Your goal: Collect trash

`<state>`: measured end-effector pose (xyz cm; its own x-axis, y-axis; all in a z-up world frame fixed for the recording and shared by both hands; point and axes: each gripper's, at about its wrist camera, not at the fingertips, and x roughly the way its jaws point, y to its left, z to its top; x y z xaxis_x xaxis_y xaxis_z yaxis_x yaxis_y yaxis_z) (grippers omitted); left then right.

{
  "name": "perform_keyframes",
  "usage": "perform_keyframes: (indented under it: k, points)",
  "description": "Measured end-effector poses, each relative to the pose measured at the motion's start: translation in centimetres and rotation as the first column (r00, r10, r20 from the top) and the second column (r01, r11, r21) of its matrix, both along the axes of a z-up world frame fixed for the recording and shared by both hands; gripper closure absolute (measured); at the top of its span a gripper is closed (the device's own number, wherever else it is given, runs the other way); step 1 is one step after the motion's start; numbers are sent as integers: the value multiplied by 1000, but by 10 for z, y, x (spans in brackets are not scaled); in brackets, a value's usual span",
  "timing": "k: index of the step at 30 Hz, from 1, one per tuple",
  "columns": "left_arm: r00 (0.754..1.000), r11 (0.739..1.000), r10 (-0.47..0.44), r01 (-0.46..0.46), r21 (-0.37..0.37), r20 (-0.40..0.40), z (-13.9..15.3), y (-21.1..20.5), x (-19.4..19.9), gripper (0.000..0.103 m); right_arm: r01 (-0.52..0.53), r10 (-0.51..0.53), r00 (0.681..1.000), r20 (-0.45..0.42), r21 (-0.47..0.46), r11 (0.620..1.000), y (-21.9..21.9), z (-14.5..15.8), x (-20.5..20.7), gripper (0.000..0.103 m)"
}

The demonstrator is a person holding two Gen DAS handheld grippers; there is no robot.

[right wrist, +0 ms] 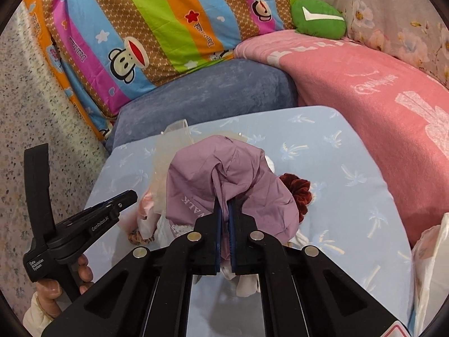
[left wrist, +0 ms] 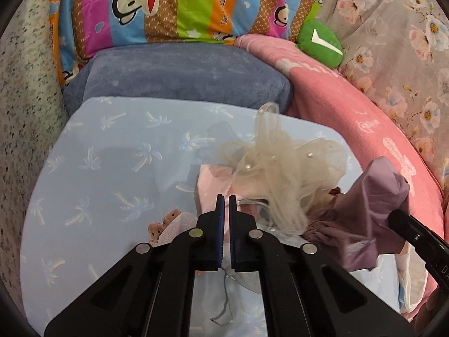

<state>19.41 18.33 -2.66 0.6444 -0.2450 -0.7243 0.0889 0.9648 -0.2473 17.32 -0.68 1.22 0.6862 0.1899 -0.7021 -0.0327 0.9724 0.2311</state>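
Fabric scraps lie heaped on the pale blue palm-print sheet (left wrist: 112, 146), and both my grippers are down among them. In the right wrist view, my right gripper (right wrist: 224, 205) sits at lower centre with its blue-padded fingers drawn narrow, pinching a fold of the crumpled mauve cloth with white lettering (right wrist: 224, 174); the cloth bulges up above the fingertips and hides most of the pile behind it. A dark red velvet scrunchie (right wrist: 297, 191) shows just right of that cloth, touching its edge.

In the left wrist view, my left gripper (left wrist: 224, 198) is at lower centre, its jaws nearly together. Its tips rest over the pale pink satin scrap (left wrist: 210, 179) (whether the pads actually grip it, I cannot tell). A cream tulle piece with small pearl beads (left wrist: 269, 154) rises just right of the tips, and a loose grey thread (left wrist: 224, 297) trails below the fingers.

Toward the upper part of both frames sit a blue-grey plush cushion (left wrist: 179, 75), a striped cartoon-monkey quilt (left wrist: 168, 5), a pink towelling blanket (right wrist: 364, 84) and a green stuffed toy (right wrist: 318, 18). A white plastic bag (right wrist: 432, 266) stands at the right wrist view's lower right edge.
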Motion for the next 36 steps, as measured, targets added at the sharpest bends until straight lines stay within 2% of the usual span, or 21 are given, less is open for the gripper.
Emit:
perform_keyframes:
  k: [8, 12, 17, 23, 25, 26, 27, 29, 36]
  points:
    - [994, 999, -44, 45, -8, 96, 45, -21, -29, 102, 49, -50, 995, 84, 20, 999, -28, 38, -36, 99]
    - [992, 998, -62, 64, -13, 112, 55, -30, -39, 102, 80, -83, 989, 122, 28, 996, -47, 56, -56, 99]
    - [994, 999, -50, 51, -15, 95, 48, -25, -47, 101, 114, -118, 980, 159, 36, 993, -67, 73, -78, 99]
    - [1000, 1000, -5, 5, 2, 16, 19, -7, -52, 100, 129, -139, 973, 186, 66, 989, -76, 85, -90, 99]
    - [1000, 1000, 16, -16, 7, -22, 4, 3, -49, 94, 122, -135, 972, 193, 77, 989, -75, 87, -92, 99]
    - [999, 1000, 29, -28, 12, -35, -1, 7, -48, 80, 119, -132, 972, 195, 81, 990, -74, 88, -92, 99]
    - [998, 999, 49, -48, 22, -48, -8, 12, -47, 61, 112, -128, 972, 198, 87, 990, -72, 89, -92, 99]
    - [994, 996, 89, -87, 37, -57, -17, 22, -46, 43, 99, -116, 973, 199, 93, 991, -66, 90, -90, 99]
    - [987, 993, 119, -117, 28, -106, -39, 35, -32, 43, 60, -75, 984, 159, 96, 994, -39, 76, -70, 99]
